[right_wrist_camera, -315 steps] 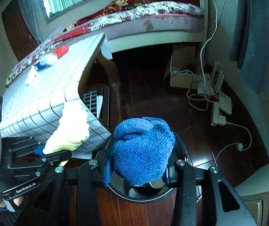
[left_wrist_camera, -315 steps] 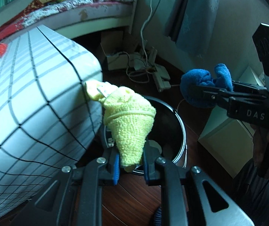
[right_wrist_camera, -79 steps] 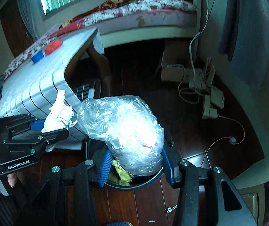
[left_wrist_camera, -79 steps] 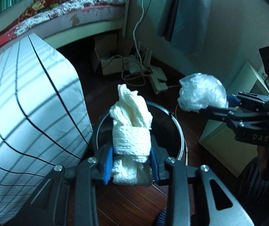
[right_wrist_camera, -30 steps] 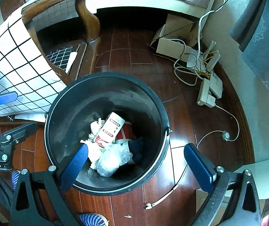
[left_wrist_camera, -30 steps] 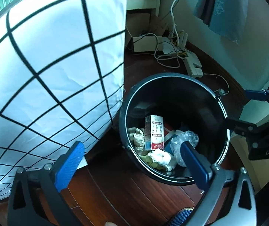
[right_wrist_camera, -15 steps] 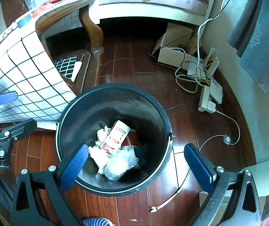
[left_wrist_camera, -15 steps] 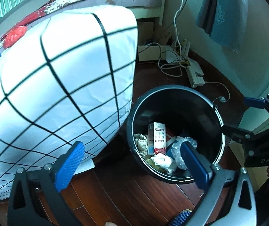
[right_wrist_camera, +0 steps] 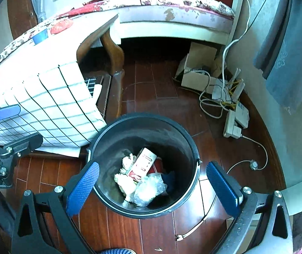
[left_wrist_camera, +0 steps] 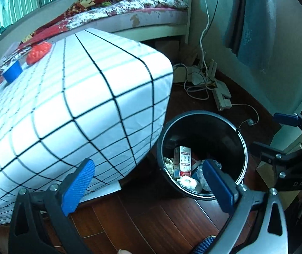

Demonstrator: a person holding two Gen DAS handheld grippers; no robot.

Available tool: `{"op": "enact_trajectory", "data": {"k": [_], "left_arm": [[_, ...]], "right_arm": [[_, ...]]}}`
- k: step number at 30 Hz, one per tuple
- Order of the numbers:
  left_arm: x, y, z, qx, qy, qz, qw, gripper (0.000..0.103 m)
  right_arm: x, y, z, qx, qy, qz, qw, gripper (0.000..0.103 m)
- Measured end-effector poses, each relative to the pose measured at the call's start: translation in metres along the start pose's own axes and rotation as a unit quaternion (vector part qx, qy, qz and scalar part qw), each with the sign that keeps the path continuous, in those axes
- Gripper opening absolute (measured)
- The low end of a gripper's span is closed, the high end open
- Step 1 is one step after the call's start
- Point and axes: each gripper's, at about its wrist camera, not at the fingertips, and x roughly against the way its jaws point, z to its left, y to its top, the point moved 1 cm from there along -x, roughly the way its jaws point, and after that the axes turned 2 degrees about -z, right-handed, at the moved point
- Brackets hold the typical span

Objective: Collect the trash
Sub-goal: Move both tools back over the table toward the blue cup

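Left claw [left_wrist_camera: 148, 182]: spread wide, nothing between its blue pads [left_wrist_camera: 77, 187]; held above the dark wooden floor [left_wrist_camera: 129, 220], between the draped surface and the bin. It also shows at the left edge of the right wrist view [right_wrist_camera: 11, 124], likewise spread and bare.

Right claw [right_wrist_camera: 151, 187]: spread wide, nothing held; poised over the near rim of the bin, one blue pad [right_wrist_camera: 82, 187] on either side of it. In the left wrist view it shows at the right edge [left_wrist_camera: 273, 131], also parted.

Trash bin [right_wrist_camera: 108, 139]: round, black, with a thin metal rim; stands upright on the floor just beside the corner of the surface.

Contents of bin, lying together at the bottom:
- small drink carton [right_wrist_camera: 143, 164], white with red print, lying tilted on the pile;
- wads of white tissue [right_wrist_camera: 126, 182], left of and below the carton;
- crumpled clear plastic bag [right_wrist_camera: 148, 189], nearest the right claw;
- a scrap of blue cloth [right_wrist_camera: 170, 180], mostly hidden at the right.

Surface [left_wrist_camera: 66, 105]: covered by a white cloth with a black grid, which hangs over the edge towards the bin. At its far end lie a blue cup [left_wrist_camera: 12, 71] and a red crumpled item [left_wrist_camera: 38, 51], near each other and well apart from the bin.

Surroundings: bed [right_wrist_camera: 172, 10] with a floral cover behind the surface; cardboard box [right_wrist_camera: 197, 67], power strips [right_wrist_camera: 235, 118] and white cables by the wall.
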Motion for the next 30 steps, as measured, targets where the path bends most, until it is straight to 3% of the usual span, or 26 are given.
{"op": "enact_trajectory", "data": {"k": [12, 30], "left_arm": [[0.051, 0.004, 0.043, 0.033, 0.035, -0.045, 0.9978, 0.102], [0.106, -0.007, 0.122, 0.095, 0.095, -0.087, 0.9871, 0.102]], "right_arm": [[0.041, 0.034, 0.044, 0.010, 0.013, -0.054, 0.998, 0.102], [0.066, 0.084, 0.129, 0.056, 0.055, -0.101, 0.992, 0.102]]}}
